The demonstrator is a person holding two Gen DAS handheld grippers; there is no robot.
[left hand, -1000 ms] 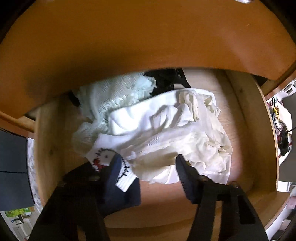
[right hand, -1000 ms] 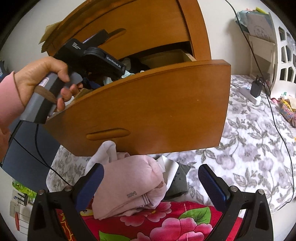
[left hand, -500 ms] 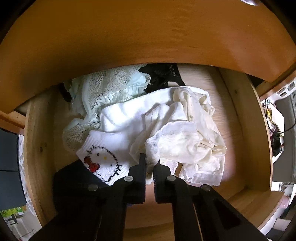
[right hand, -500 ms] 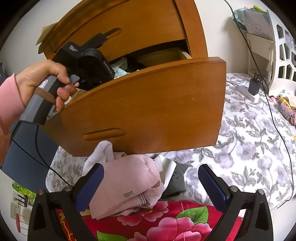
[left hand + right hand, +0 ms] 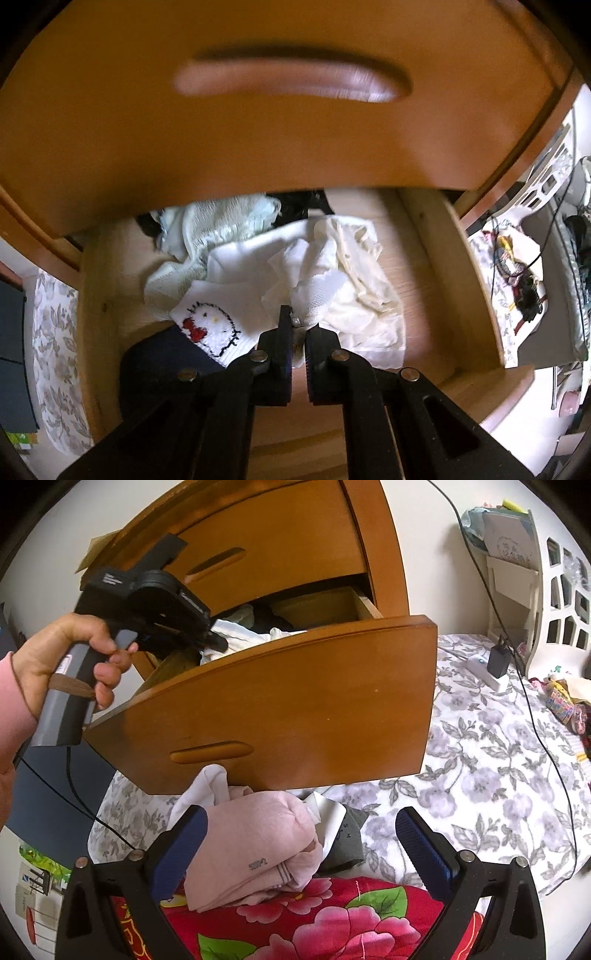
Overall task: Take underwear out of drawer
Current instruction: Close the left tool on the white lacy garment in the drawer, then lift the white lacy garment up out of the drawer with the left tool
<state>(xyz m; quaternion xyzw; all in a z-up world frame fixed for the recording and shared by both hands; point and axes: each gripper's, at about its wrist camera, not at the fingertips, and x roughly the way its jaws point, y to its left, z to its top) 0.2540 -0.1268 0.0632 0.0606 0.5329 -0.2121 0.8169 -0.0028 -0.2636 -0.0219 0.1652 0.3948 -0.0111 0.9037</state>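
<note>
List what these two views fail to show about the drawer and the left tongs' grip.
- Left wrist view: the back of the drawer is hidden under the drawer front above, which is motion-blurred.
- Left wrist view: how much white underwear the left tongs pinch is hidden by their own fingers.
- Right wrist view: the drawer's contents sit behind its front panel.

A home bedroom. A wooden chest of drawers (image 5: pixel 280 557) stands with one drawer (image 5: pixel 295 705) pulled open, holding loose white underwear (image 5: pixel 295 273). Beside it lies a bed covered by a grey floral sheet (image 5: pixel 491 775) and a red flowered quilt (image 5: pixel 325 923), with folded clothes (image 5: pixel 255 849) and a plugged-in charger (image 5: pixel 498 661) on top.
</note>
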